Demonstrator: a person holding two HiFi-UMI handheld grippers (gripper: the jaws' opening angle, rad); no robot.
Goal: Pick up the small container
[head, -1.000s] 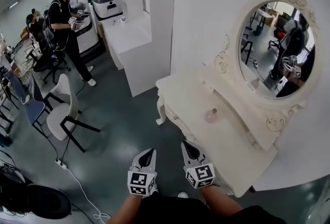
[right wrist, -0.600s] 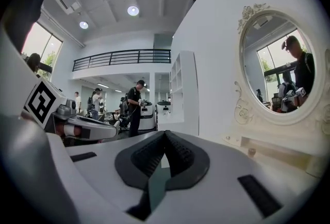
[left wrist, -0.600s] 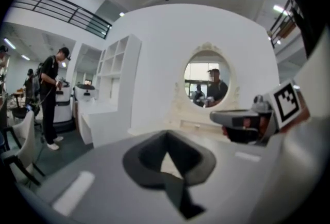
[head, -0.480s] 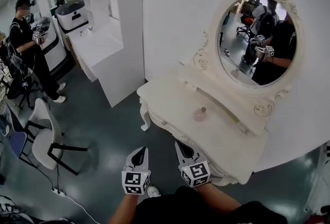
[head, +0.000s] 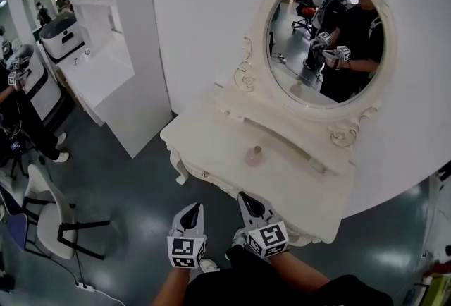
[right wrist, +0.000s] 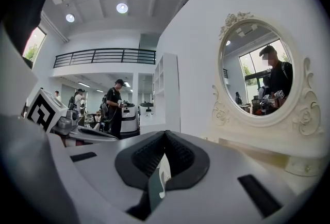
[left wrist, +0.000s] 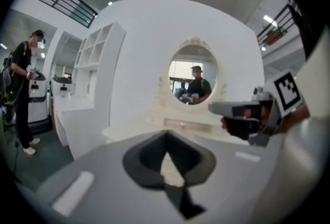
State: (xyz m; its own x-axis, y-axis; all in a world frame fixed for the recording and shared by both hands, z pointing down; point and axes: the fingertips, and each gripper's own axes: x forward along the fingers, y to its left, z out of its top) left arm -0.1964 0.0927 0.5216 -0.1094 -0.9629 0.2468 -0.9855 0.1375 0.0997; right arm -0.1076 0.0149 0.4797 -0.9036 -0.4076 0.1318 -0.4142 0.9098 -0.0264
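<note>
I am counting one container (head: 254, 155) at twelve o'clock, one table (head: 208, 144), one mirror (head: 296, 51), one chair (head: 49, 213) at nine, and two claws: left claw (head: 192, 209), right claw (head: 248, 200).

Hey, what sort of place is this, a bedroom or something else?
Probably a staged bedroom corner inside an open lab or office hall: the white dressing table and oval mirror back onto a partition wall, with a chair and another person standing beyond.

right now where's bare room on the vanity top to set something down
The vanity top is bare left of the small container, out to its left end, and right of it between the raised ledge and the front edge. Nothing crowds it; only the container stands mid-top.
</note>
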